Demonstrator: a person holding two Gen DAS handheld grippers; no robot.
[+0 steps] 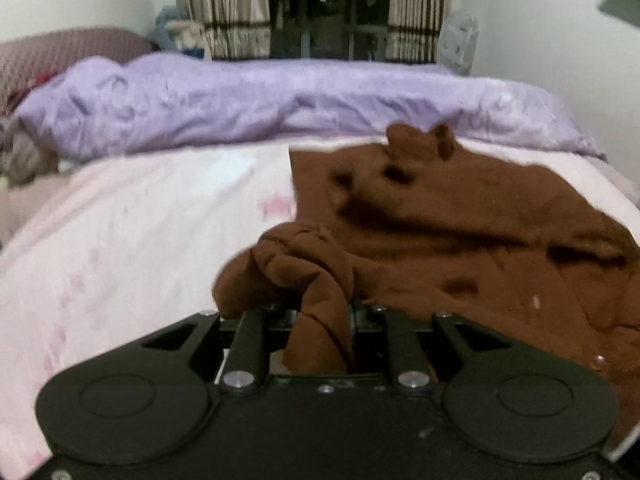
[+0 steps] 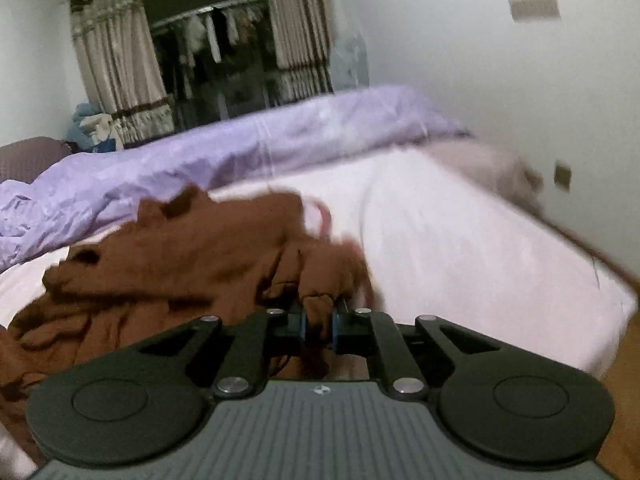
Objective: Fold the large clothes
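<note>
A large brown garment (image 1: pixel 460 232) lies rumpled on the pink bed sheet (image 1: pixel 140 220). My left gripper (image 1: pixel 320 312) is shut on a bunched, twisted edge of the garment at its left side; the cloth hides the fingertips. In the right wrist view the same brown garment (image 2: pixel 180 256) spreads to the left, and my right gripper (image 2: pixel 318 316) is shut on a fold of it at its right side. The blue pads (image 2: pixel 337 326) press the cloth between them. Both views are motion-blurred.
A crumpled purple duvet (image 1: pixel 260 100) lies across the far side of the bed. A dark pillow (image 1: pixel 60 52) is at far left. Curtains (image 2: pixel 116 64) and an open wardrobe (image 2: pixel 216 60) stand behind. The bed's right edge (image 2: pixel 580 272) drops to a wooden floor (image 2: pixel 624 400).
</note>
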